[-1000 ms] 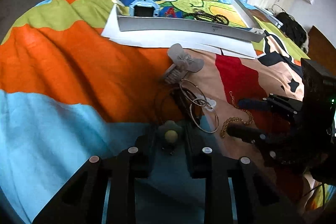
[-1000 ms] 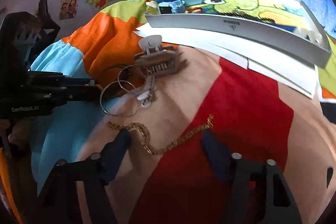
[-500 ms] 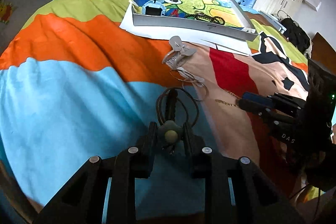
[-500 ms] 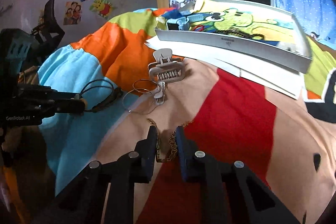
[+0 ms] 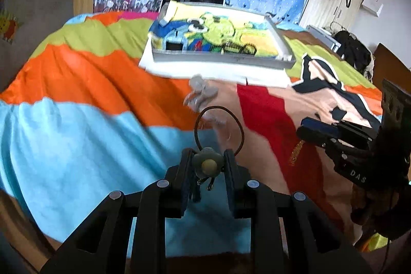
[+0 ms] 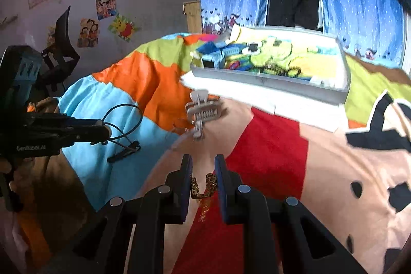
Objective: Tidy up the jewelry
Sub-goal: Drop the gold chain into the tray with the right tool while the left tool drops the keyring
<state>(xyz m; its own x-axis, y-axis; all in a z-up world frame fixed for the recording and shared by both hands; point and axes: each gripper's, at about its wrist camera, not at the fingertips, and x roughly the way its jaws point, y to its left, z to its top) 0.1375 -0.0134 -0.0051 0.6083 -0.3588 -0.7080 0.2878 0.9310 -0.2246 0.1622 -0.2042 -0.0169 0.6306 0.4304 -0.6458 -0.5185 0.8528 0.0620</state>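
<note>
Gripping a flower hair tie in the left gripper, fingers pinching the greenish flower charm from both sides, its dark elastic loop standing up above the fingertips and a few thin strands dangling below, too dark to read. Seeing the same tie from the right wrist camera as a thin black loop hanging off the left gripper above the blue patch of the blanket, with a dark shape on the fabric underneath, hard to tell whether shadow or object.

Pinching a gold chain in the right gripper, fingers closed on a bunched section, the rest trailing down out of sight between the finger bases. Catching only a short blurred gold streak of it from the left wrist camera, below the right gripper, whose fingertips there are pointing left and overlapping so the grip itself cannot be made out.

Lying on the blanket beyond both grippers, a beige claw hair clip, teeth visible from the right, smeared into a grey blur from the left. Fading faint ring outlines near the clip into motion blur, not identifiable.

Resting farther back on white sheets, a grey tray with a cartoon-print liner, holding a dark chain-like item and a light-blue piece, details unclear.
</note>
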